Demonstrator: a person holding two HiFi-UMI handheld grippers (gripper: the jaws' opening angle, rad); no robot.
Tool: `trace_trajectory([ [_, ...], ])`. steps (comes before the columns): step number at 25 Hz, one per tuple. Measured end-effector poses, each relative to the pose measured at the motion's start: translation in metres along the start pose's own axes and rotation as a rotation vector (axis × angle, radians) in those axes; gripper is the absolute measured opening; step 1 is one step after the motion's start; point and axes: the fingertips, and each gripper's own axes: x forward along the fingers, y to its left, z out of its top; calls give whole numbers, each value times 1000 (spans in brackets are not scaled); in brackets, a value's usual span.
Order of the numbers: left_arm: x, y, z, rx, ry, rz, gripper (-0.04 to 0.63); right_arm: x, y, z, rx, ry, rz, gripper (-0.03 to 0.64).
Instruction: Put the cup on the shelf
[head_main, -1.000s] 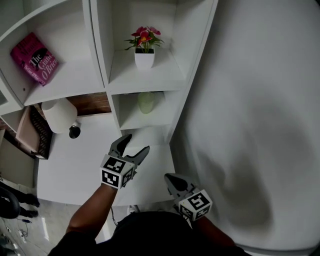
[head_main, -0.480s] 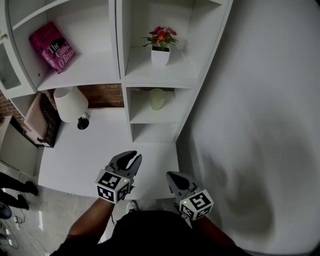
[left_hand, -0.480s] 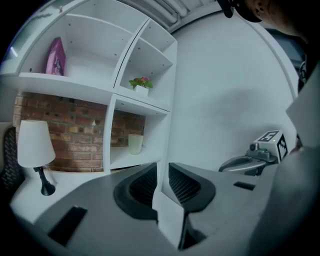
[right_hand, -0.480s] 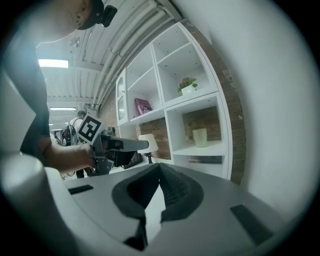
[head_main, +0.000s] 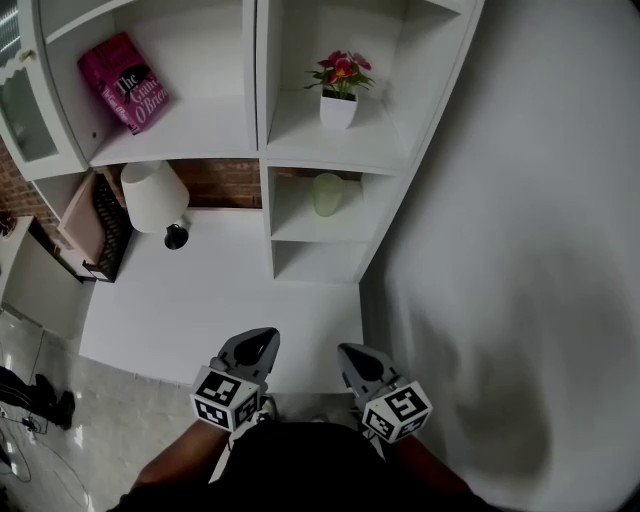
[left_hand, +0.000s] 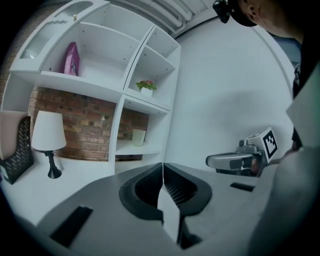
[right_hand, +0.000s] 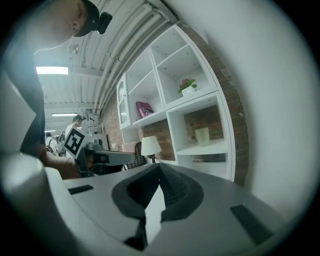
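Note:
A pale green cup (head_main: 326, 194) stands upright in the middle cubby of the white shelf unit (head_main: 262, 120), below the flower pot; the cup (left_hand: 138, 137) shows small in the left gripper view and the cup (right_hand: 202, 136) in the right gripper view. My left gripper (head_main: 258, 345) hovers over the desk's near edge, far from the cup; its jaws have just been closing and now meet with nothing between them. The left gripper (left_hand: 162, 166) points toward the shelf. My right gripper (head_main: 352, 354) is beside it, also shut and empty, and the right gripper (right_hand: 160, 166) faces the shelf too.
A pink book (head_main: 130, 80) leans in the upper left cubby. A white pot of flowers (head_main: 340, 98) sits above the cup. A white lamp (head_main: 155, 196) and a black mesh holder (head_main: 105, 222) stand at the left of the white desk (head_main: 200, 300). A grey wall (head_main: 520, 250) bounds the right.
My left gripper has drawn back from the shelf toward the desk's near edge, and its jaws have gone from open to shut. The right gripper has stayed about where it was.

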Motion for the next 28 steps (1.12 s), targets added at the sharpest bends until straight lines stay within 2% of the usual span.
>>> trace_trajectory([
  [13, -13, -26, -19, -20, 33, -13, 8, -10, -2, -21, 28, 32, -1, 3],
  [28, -16, -42, -20, -24, 36, -9, 8, -15, -3, -29, 44, 70, 18, 3],
])
